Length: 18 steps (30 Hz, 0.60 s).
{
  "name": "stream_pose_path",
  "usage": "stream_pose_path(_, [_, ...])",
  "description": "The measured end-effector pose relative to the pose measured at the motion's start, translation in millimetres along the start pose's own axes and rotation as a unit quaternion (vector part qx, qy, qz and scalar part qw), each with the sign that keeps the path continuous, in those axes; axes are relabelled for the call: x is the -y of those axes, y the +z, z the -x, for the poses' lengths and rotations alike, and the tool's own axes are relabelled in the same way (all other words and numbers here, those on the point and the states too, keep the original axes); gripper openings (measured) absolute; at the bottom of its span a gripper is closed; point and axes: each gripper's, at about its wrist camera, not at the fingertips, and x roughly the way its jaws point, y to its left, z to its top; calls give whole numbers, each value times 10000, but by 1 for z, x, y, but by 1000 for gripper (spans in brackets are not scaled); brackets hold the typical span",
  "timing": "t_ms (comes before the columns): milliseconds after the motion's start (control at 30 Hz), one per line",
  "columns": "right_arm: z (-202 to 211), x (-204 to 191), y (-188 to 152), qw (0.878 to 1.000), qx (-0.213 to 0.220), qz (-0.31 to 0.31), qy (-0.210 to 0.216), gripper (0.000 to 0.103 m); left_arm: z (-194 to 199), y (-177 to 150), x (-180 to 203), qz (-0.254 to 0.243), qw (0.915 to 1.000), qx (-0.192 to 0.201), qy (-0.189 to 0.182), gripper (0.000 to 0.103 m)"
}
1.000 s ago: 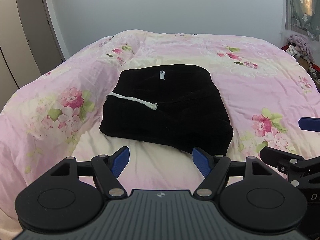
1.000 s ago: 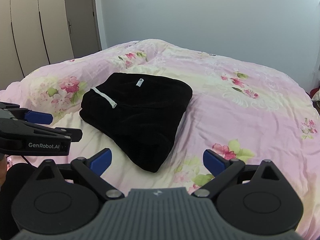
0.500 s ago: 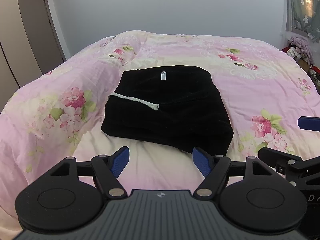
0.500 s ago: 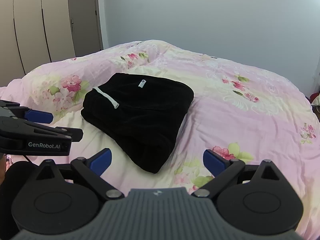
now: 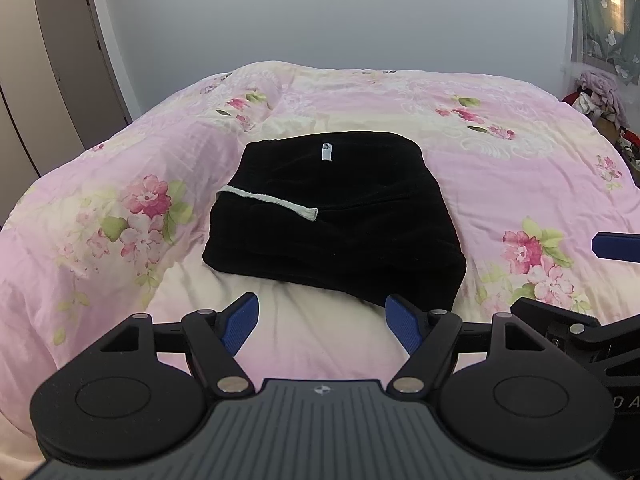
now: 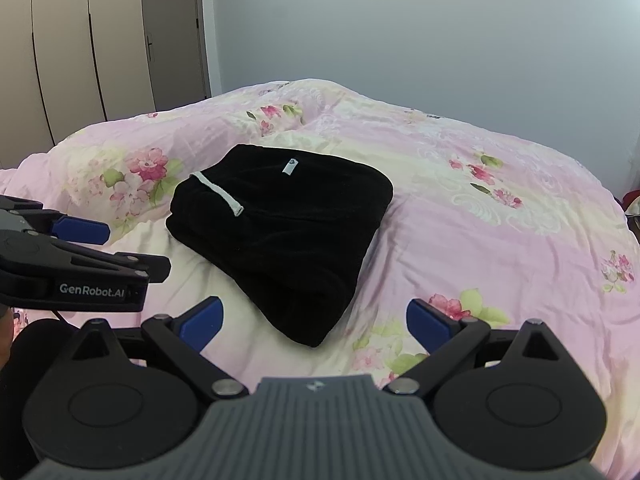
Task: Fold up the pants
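The pants [image 5: 332, 216] are seen lying as a compact black bundle on the flowered quilt [image 5: 520, 168] of the bed, roughly at its middle, with a white drawstring [image 5: 268, 202] laid across the top layer and a small white label [image 5: 327, 151] near the far edge of the bundle. Both pairs of tongs are held apart and empty: the left tongs [image 5: 322, 320] are poised just short of the near edge of the pants, and the right tongs [image 6: 314, 320] are poised off the near corner of the pants, with nothing gripped by either.

The fold appears to be finished or nearly so, and the risks are judged accordingly. The bundle is thick and soft, so if a single layer at the near edge of the pants were caught by a closing finger, the stack could be dragged open. The quilt under the pants is loose and puffy; if it were pinched together with the cloth, the whole bundle could be shifted or tipped. The drawstring is lying free on top of the pants and could be snagged and pulled. The two tools are close beside each other near the pants, so a collision is possible.
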Motion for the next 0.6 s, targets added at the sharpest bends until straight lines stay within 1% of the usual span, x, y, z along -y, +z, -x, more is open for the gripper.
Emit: stream_pose_path(600, [1, -1, -1, 10000, 12, 56, 13, 95, 4, 0, 0, -7, 10000, 63, -18, 85])
